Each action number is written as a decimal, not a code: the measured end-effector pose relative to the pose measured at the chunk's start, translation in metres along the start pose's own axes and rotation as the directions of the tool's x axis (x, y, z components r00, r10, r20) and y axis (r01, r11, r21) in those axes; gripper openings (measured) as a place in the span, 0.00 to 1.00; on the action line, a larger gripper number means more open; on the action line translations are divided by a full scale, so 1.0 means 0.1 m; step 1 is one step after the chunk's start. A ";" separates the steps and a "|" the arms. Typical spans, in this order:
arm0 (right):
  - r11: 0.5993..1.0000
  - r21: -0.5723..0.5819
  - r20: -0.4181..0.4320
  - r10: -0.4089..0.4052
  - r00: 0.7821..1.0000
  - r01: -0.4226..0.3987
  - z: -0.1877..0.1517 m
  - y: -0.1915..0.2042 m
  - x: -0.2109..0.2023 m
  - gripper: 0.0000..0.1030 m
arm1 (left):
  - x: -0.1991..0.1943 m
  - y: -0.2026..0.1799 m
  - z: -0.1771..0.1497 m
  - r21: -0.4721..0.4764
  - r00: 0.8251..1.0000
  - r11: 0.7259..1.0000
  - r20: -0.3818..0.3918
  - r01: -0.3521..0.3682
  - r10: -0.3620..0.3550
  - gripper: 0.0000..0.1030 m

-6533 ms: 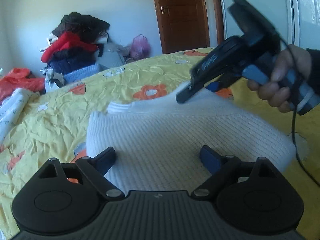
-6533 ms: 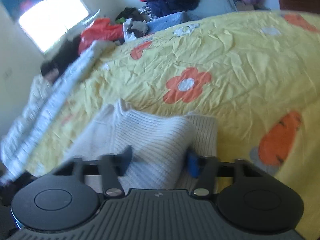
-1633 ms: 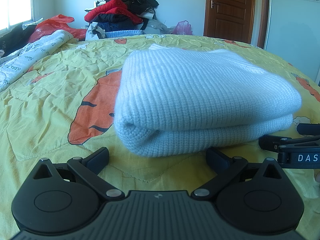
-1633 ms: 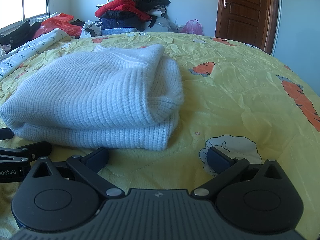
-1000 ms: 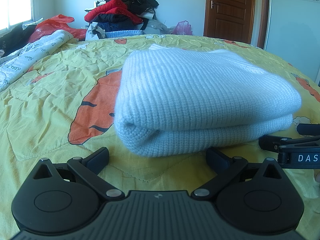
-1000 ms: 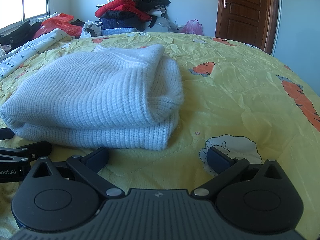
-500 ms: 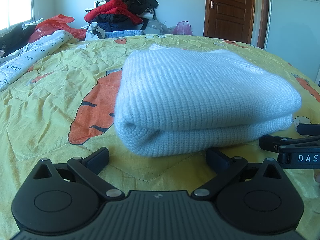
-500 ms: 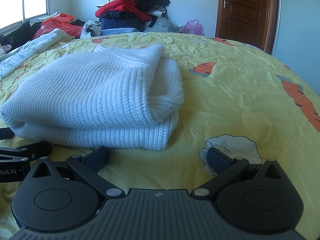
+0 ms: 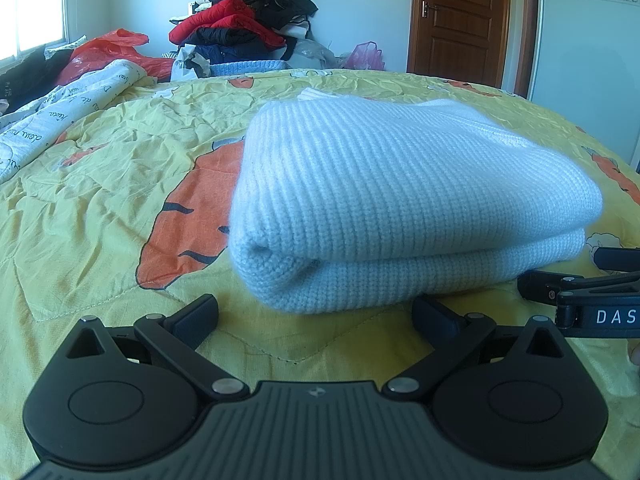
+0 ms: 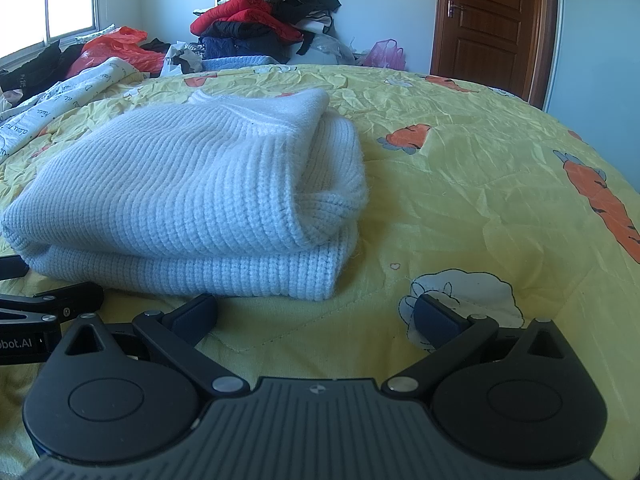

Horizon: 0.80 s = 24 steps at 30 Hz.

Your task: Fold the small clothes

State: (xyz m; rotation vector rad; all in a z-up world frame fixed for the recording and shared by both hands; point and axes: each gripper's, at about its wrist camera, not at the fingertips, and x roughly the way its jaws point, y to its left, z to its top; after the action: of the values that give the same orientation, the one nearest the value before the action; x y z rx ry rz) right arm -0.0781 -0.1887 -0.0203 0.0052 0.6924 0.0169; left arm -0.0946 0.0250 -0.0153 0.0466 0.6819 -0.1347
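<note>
A white knit sweater (image 9: 400, 200) lies folded in a thick stack on the yellow bedspread (image 9: 100, 200); it also shows in the right wrist view (image 10: 192, 200). My left gripper (image 9: 316, 316) is open and empty, low on the bed just in front of the sweater's folded edge. My right gripper (image 10: 316, 316) is open and empty, low on the bed in front of the sweater's right corner. Each gripper's side shows in the other's view: the right gripper (image 9: 580, 300) and the left gripper (image 10: 40, 312).
A pile of red and dark clothes (image 9: 244, 28) stands beyond the bed's far edge. A white printed quilt (image 9: 60, 120) and a red bag (image 9: 108, 48) lie at the left. A wooden door (image 9: 460, 20) is at the back right.
Since 6.5 s ago the sweater has been folded over into a stack and both grippers have pulled back low to the bed. Over the last second nothing has moved.
</note>
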 end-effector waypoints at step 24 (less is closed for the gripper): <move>1.000 -0.019 -0.031 0.012 0.999 -0.012 0.03 0.03 -0.07 1.00 | 0.00 -0.01 0.08 0.013 1.000 1.000 -0.030 0.006 -0.006 1.00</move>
State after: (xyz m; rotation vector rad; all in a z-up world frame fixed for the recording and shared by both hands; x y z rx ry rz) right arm -0.0817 -0.1857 -0.0136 -0.0093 0.7230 0.0350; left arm -0.0899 0.0234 -0.0091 0.0594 0.7110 -0.1449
